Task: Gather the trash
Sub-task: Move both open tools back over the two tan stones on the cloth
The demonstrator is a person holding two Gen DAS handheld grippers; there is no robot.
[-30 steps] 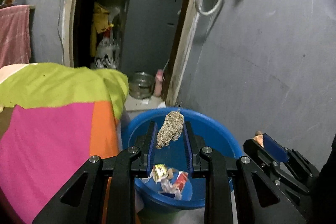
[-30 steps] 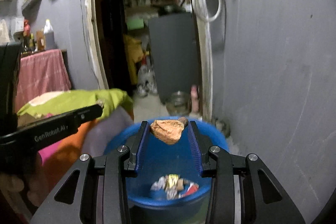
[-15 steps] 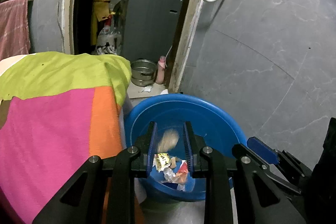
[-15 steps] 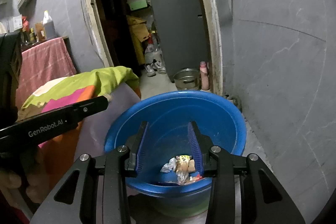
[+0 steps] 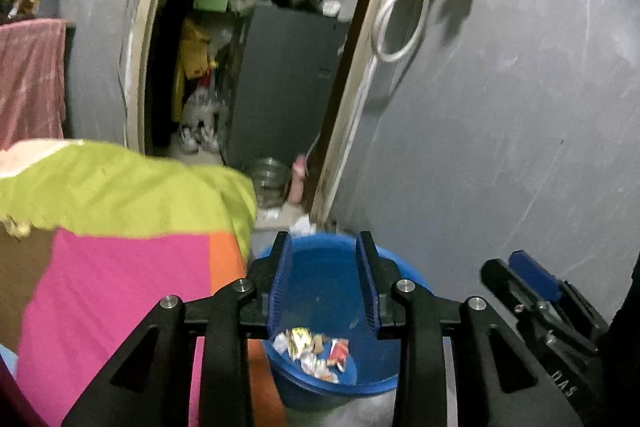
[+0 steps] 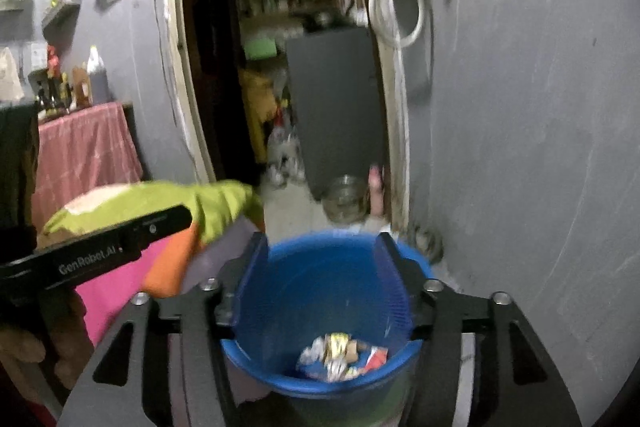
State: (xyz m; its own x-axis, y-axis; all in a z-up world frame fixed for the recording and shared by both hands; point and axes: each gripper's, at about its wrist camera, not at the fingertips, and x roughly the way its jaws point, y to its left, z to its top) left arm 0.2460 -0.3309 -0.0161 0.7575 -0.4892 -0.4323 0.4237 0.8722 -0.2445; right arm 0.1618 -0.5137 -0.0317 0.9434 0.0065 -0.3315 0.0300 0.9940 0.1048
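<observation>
Beside you, a bed draped in a green, pink and orange cloth (image 5: 120,235) crowds the blue tub (image 5: 400,359) near the grey wall (image 5: 500,147), and your left gripper (image 5: 324,283) and right gripper (image 6: 322,275) both gape empty above the trash (image 5: 316,347) lying at the tub's bottom.

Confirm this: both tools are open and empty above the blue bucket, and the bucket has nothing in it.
One part is wrong: the blue bucket is not empty. A small heap of crumpled wrappers lies at its bottom, plain in the right wrist view and also in the left wrist view. The rest holds: the left tool and the right tool are both open with nothing between their fingers, above the bucket.
</observation>
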